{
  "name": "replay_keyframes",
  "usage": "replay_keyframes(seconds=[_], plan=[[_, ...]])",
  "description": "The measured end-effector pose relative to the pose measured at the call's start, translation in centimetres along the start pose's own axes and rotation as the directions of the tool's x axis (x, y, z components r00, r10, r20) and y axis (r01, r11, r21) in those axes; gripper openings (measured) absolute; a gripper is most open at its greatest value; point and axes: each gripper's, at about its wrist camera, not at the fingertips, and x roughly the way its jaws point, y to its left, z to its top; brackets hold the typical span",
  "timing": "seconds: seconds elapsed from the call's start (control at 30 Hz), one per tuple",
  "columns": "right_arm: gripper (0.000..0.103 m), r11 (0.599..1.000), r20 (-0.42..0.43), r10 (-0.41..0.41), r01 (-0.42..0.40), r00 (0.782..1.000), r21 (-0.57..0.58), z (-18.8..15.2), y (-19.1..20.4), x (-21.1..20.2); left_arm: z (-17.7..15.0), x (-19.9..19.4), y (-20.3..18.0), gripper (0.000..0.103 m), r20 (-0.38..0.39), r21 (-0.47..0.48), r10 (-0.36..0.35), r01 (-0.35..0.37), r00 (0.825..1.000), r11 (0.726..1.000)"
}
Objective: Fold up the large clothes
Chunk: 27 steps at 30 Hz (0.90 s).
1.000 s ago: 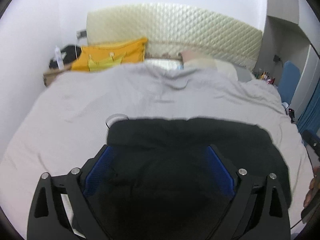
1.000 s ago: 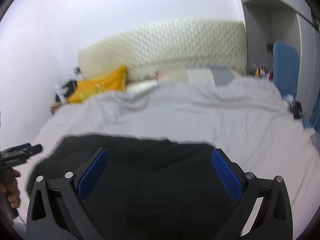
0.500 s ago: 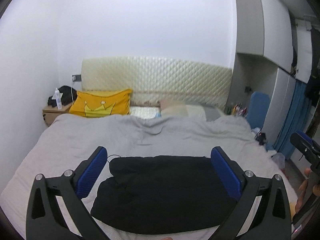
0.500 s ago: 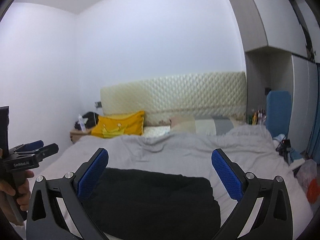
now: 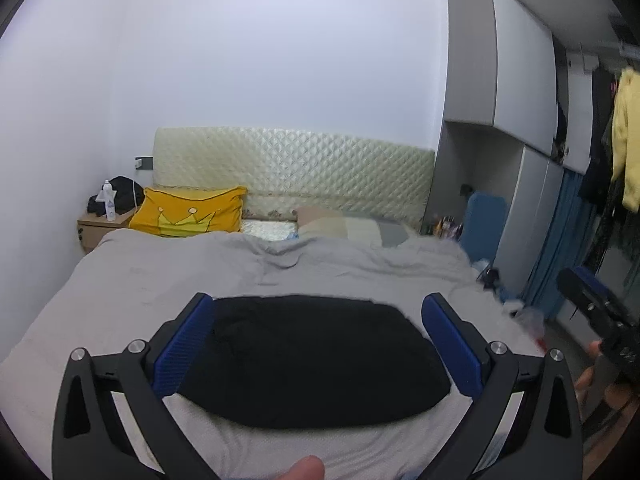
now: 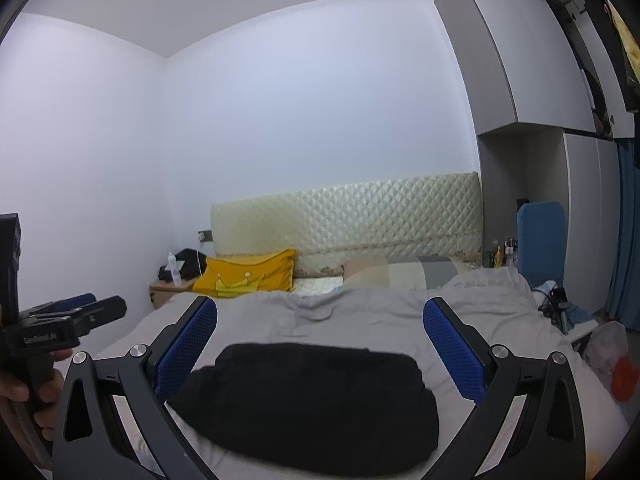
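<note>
- Garment first: the black garment (image 5: 312, 360) lies as a compact folded bundle on the near part of the bed (image 5: 140, 280), on the grey cover, with its edges tucked under and no sleeve or loose flap visible
- Your left hand-held gripper (image 5: 316, 344) hangs above the bundle with its jaws spread wide; they have just been opening, and nothing sits between the blue pads (image 5: 184, 350), which frame the cloth from above without touching it
- Your right hand-held gripper (image 6: 320, 344) hovers likewise, jaws spread and empty, clear of the fabric
- You can see each tool at the edge of the other's view, both held off the bed
- Folding of this piece looks finished to me: the shape is a tidy rounded rectangle, and neither tool has a hold on it
- What is left, as far as you can judge from here, is little: perhaps squaring the slightly bulging near edge, or moving the bundle aside
- You have no other large garment laid out on the bed; only the yellow pillow (image 5: 188, 216) and other bedding sit by the headboard (image 5: 292, 168), well apart from the bundle
</note>
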Motion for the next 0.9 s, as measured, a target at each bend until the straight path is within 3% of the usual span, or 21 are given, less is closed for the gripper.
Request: replay_keyframes(seconds=[0.13,0.27,0.9], plan=[[0.103,1.0,-0.033,-0.02,0.02,0.999,0.013,-2.3,0.3,-0.6,-2.0,0.1,0.0,0.103,-0.029,-0.004,0.042,-0.042,0.999,0.999],[0.103,0.999,-0.105,0.022,-0.017,0.994,0.049,-4.5,0.5,-0.6,-3.5,0.0,0.2,0.103,-0.041,-0.017,0.068,-0.069,0.997,0.997],[0.103,0.999,-0.191,-0.022,0.029,0.981,0.034,-10.7,1.2,-0.2,-9.4,1.3,-1.3,0.103,-0.155,0.036,0.071,-0.067,0.985,0.997]])
